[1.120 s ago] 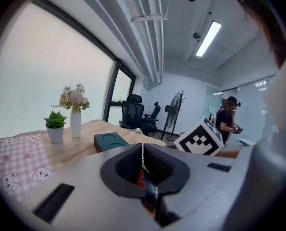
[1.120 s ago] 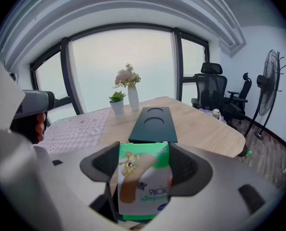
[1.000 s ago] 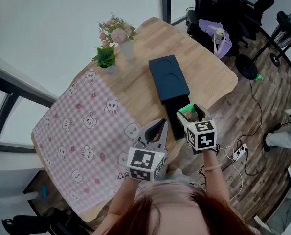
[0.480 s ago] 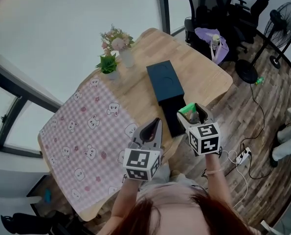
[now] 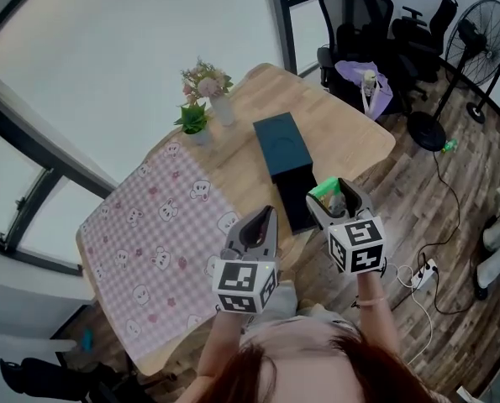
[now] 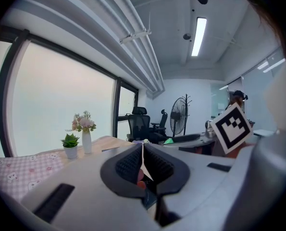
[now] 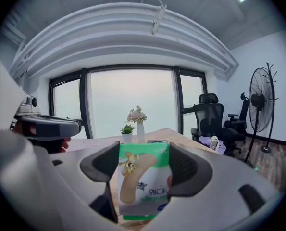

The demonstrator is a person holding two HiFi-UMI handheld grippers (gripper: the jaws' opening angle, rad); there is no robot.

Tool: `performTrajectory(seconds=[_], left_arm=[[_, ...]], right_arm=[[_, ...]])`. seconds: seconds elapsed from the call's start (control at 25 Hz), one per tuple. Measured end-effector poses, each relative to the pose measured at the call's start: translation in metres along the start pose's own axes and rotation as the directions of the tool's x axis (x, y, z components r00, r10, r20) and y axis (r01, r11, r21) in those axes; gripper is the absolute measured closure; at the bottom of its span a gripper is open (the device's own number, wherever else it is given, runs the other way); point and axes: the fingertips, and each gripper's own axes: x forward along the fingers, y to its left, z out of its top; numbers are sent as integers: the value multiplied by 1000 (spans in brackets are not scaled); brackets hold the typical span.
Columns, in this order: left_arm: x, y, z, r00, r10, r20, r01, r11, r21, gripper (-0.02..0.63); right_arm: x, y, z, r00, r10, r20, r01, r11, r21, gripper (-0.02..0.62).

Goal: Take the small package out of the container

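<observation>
The small green and white package (image 7: 139,184) is clamped upright between the jaws of my right gripper (image 7: 145,170), lifted clear of the table; its green top edge (image 5: 321,189) shows in the head view at my right gripper (image 5: 337,198). The dark container (image 5: 288,168), a long navy box with its drawer pulled out toward me, lies on the wooden table (image 5: 338,137) just left of that gripper. My left gripper (image 5: 256,229) hovers near the table's front edge, left of the drawer. In the left gripper view its jaws (image 6: 143,163) are pressed together with nothing between them.
A pink checked cloth (image 5: 153,233) covers the table's left part. A vase of flowers (image 5: 207,86) and a small potted plant (image 5: 194,122) stand at the far edge. Office chairs (image 5: 363,23), a standing fan (image 5: 476,23) and floor cables (image 5: 418,267) lie to the right.
Both grippers and the head camera have risen, so the table looks smaller and farther. The right gripper keeps its hold on the package; the left stays shut.
</observation>
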Motion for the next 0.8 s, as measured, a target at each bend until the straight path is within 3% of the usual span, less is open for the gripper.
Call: performTrajectory(seconds=[0.44, 0.8], left_arm=[[-40, -30, 14, 999, 30, 34, -30, 999, 21, 591], [-52, -44, 24, 998, -8, 58, 6, 999, 39, 591]], right_arm=[[-62, 12, 28, 991, 15, 130, -12, 1000, -26, 276], [-95, 20, 47, 974, -7, 226, 13, 1000, -25, 276]])
